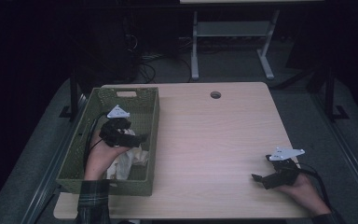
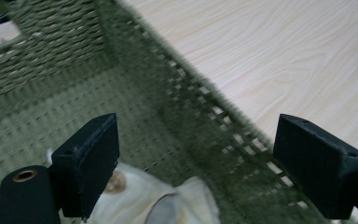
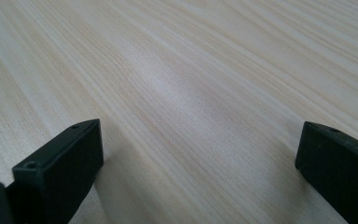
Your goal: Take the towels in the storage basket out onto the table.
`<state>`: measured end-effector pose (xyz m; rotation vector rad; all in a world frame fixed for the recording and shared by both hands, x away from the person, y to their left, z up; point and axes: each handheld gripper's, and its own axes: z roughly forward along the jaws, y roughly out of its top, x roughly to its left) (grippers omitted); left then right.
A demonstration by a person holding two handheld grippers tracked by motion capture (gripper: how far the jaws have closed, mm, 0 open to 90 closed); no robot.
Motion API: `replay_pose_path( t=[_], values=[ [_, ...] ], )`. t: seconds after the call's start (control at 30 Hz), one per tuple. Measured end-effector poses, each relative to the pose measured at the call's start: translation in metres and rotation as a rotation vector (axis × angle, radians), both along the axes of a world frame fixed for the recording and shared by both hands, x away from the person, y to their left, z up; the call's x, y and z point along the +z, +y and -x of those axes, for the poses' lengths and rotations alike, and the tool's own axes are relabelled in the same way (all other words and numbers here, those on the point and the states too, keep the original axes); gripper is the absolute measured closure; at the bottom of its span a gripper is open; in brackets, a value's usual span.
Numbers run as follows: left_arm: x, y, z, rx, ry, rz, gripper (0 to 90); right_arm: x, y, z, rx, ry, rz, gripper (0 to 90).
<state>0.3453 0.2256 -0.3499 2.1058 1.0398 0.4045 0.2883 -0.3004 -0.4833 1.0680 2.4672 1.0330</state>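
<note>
Our left claw hangs inside the green basket with its jaws wide apart and nothing between them. The crumpled white cloth lies on the basket floor at the near end, just under and beside that claw; in the left gripper view the cloth sits low by the left-hand jaw, off to one side of the gap rather than centred in it.

That offset is our main worry. If we close from here, we would likely pinch only a loose fold, and the cloth could slide out as we lift. The basket wall runs close past the far jaw, so a sideways correction could knock or snag the weave and drag the basket across the table. The cable trailing into the basket might also catch on the rim.

Our right claw rests low at the table's near right corner, jaws apart and empty, well away from the basket, so it cannot steady it.
</note>
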Motion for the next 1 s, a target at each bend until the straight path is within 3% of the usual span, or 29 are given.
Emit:
replay_pose_path(
  t=[0.33,0.47,0.7,0.87,1.0],
  values=[
    [-0.019,0.018,-0.009,0.051,0.046,-0.026,13.7,0.000,0.000,0.000,0.000,0.000,0.000,0.5],
    [-0.030,0.022,-0.013,0.065,0.076,-0.087,13.7,0.000,0.000,0.000,0.000,-0.001,0.000,0.5],
    [-0.044,0.024,-0.015,0.072,0.145,-0.106,13.6,0.000,0.000,0.000,0.001,-0.001,0.000,0.5],
    [-0.057,0.020,-0.017,0.058,0.209,-0.190,13.6,0.000,0.000,0.000,0.003,-0.003,0.001,0.5],
    [-0.065,0.017,-0.018,0.051,0.252,-0.207,13.6,0.000,0.000,0.000,0.000,-0.001,0.000,0.5]
  ],
)
